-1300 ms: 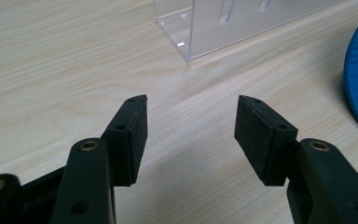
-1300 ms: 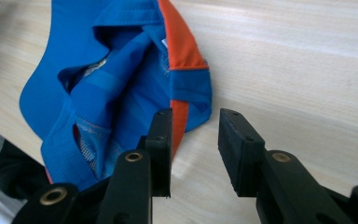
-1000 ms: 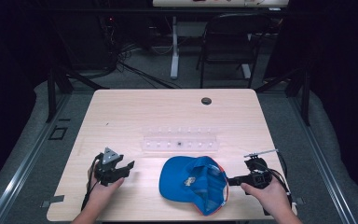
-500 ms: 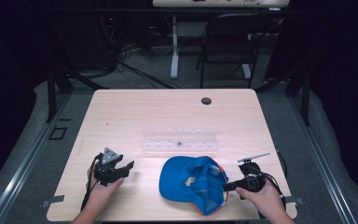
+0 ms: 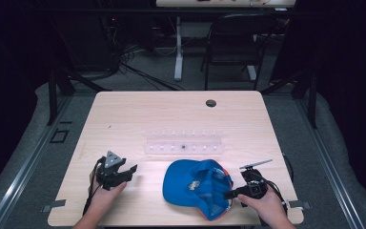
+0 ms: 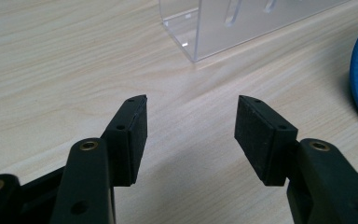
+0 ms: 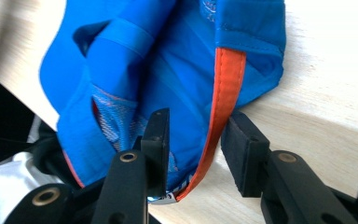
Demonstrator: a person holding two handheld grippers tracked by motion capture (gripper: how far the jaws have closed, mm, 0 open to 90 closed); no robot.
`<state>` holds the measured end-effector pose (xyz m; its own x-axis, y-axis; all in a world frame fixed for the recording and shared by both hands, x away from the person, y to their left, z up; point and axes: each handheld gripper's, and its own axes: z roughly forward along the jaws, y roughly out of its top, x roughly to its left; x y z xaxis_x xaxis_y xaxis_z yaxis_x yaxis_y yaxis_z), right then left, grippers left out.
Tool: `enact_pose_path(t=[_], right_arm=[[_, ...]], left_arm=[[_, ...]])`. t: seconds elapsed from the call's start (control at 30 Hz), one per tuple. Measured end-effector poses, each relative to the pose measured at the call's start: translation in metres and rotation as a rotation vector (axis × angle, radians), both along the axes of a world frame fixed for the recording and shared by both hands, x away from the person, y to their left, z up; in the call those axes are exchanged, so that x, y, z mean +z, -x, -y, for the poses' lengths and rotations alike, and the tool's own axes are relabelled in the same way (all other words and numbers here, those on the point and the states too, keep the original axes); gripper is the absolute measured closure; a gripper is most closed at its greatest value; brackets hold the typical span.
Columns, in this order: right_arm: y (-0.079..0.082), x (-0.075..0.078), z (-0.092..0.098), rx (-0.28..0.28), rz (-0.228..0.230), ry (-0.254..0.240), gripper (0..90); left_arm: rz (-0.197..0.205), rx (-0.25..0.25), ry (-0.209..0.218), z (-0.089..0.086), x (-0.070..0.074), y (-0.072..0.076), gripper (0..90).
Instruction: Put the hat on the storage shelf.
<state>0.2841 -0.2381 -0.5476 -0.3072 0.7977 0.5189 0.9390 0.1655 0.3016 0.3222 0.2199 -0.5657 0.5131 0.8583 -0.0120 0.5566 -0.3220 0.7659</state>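
From the high view, the blue cap [image 5: 198,186] lies upside down near the front edge of the surface [image 5: 138,114], between the left gripper [image 5: 124,172] and the right gripper [image 5: 232,193], with a clear rack [image 5: 183,144] just behind it.

In the left gripper view, the jaws stand apart over bare wood.

In the right gripper view, the jaws (just closing a little) straddle the cap's orange-trimmed rim [image 7: 226,88], not yet clamped.

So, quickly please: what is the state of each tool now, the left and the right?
Left tool: open, nothing between its jaws, over bare table.
Right tool: open, jaws astride the blue cap edge, just closing, not yet gripping.
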Motion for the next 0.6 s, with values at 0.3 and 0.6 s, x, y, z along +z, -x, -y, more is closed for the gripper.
enact_pose_path(t=[0.3,0.6], right_arm=[[-0.003,0.01,0.002,-0.003,-0.004,-0.067,67.2],[-0.006,0.018,0.002,-0.015,-0.02,-0.096,70.8]], left_arm=[[0.01,-0.002,-0.013,0.001,0.0,0.001,44.4],[0.011,-0.013,-0.03,0.003,0.0,0.001,44.3]])
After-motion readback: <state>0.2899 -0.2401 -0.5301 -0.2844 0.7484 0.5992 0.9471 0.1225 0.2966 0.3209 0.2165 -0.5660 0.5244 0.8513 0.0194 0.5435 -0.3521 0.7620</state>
